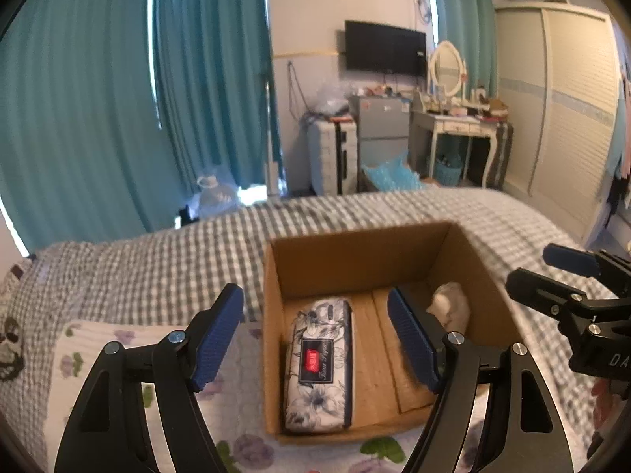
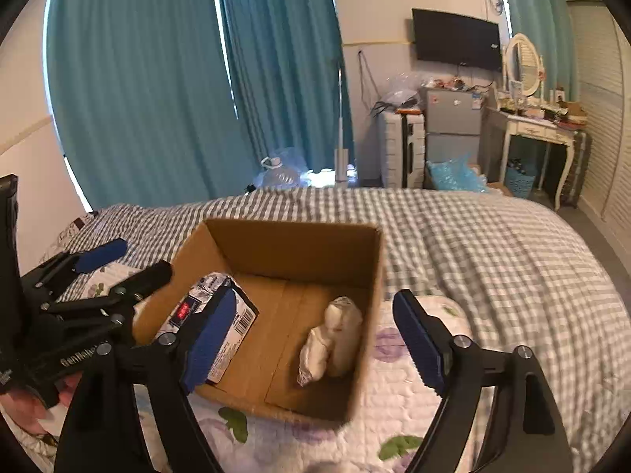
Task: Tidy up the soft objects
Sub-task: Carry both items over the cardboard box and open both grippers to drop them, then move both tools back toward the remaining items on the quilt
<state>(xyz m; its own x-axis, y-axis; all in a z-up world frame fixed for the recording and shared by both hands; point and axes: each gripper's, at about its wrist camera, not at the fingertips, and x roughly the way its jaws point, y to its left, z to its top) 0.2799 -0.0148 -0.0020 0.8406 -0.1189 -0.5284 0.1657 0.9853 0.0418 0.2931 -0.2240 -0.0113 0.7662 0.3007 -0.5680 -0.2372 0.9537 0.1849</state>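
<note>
My left gripper (image 1: 315, 339) hangs nearest, fingers spread wide and empty above the box (image 1: 272, 339); my right gripper (image 2: 311, 339) is likewise released, holding nothing. The box sits on a floral quilt (image 2: 398, 390) on the bed (image 2: 493, 244). Inside, the tissue pack (image 1: 319, 362) lies at 9 o'clock along the wall; the white bundle (image 2: 335, 339) rests at 3 o'clock. Both should be light, soft and compressible, not fragile. I judge the pack is best pinched across its short width at mid-length, and the bundle across its thickest part.
</note>
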